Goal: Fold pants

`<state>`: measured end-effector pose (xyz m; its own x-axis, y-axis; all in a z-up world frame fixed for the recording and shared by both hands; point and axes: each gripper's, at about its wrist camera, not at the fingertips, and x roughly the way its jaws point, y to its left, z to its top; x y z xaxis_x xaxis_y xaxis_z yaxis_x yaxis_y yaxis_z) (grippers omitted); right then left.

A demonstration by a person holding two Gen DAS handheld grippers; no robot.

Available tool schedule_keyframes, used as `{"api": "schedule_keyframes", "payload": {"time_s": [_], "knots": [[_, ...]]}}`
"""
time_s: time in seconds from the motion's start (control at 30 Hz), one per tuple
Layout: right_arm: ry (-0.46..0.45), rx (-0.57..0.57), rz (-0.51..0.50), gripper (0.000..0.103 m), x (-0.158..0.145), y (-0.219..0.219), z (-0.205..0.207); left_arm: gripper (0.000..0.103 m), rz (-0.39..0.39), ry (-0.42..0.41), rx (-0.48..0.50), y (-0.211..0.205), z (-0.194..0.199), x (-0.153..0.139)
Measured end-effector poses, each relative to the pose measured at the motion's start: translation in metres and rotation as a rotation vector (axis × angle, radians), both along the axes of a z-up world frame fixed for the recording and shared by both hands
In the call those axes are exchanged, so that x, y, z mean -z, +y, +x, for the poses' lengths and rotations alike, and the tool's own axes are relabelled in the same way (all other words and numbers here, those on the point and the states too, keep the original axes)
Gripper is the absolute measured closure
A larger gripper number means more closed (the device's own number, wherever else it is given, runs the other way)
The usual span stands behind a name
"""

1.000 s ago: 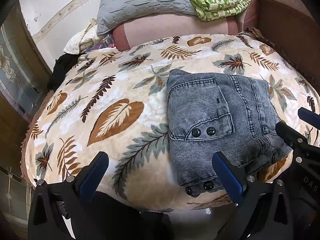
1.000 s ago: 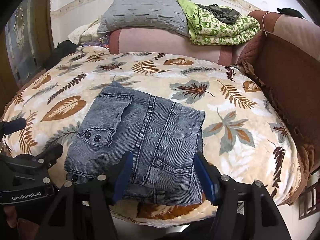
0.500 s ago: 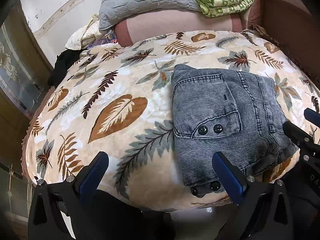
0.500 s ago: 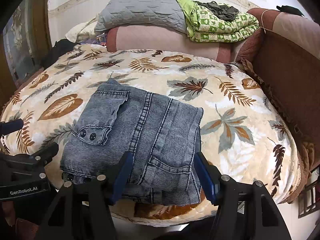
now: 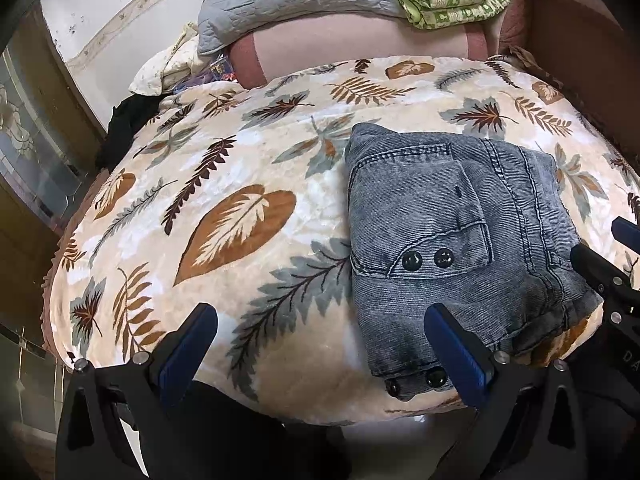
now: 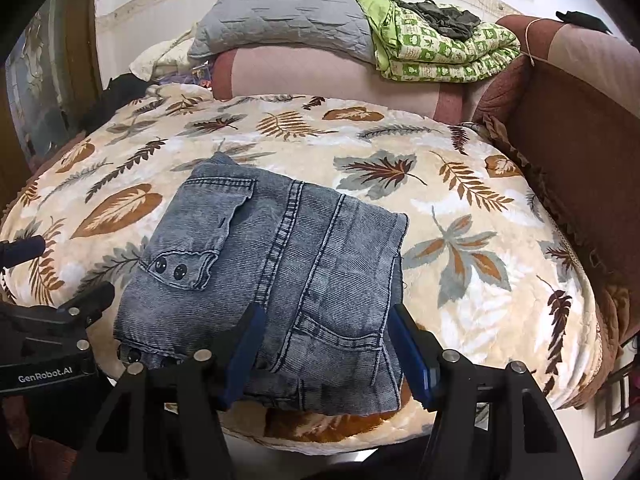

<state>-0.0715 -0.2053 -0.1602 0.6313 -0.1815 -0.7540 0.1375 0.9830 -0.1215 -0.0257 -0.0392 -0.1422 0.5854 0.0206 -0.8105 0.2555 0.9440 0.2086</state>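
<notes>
Standing wide apart and holding nothing, the left gripper hangs near the front edge of the leaf-patterned blanket. The right gripper is also open, its fingers over the near edge of the folded pants, which lie on the blanket.

Faded blue-grey denim pants with black snaps lie on a cream bedspread patterned with brown and grey leaves.
</notes>
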Motion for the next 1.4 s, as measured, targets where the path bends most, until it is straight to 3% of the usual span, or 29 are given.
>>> {"api": "schedule_keyframes", "payload": {"time_s": [1.4], "knots": [[0.009,0.006,-0.021,0.036,-0.001,0.002,0.002,0.0,0.006,-0.001,-0.002,0.001,0.002,0.0]]}}
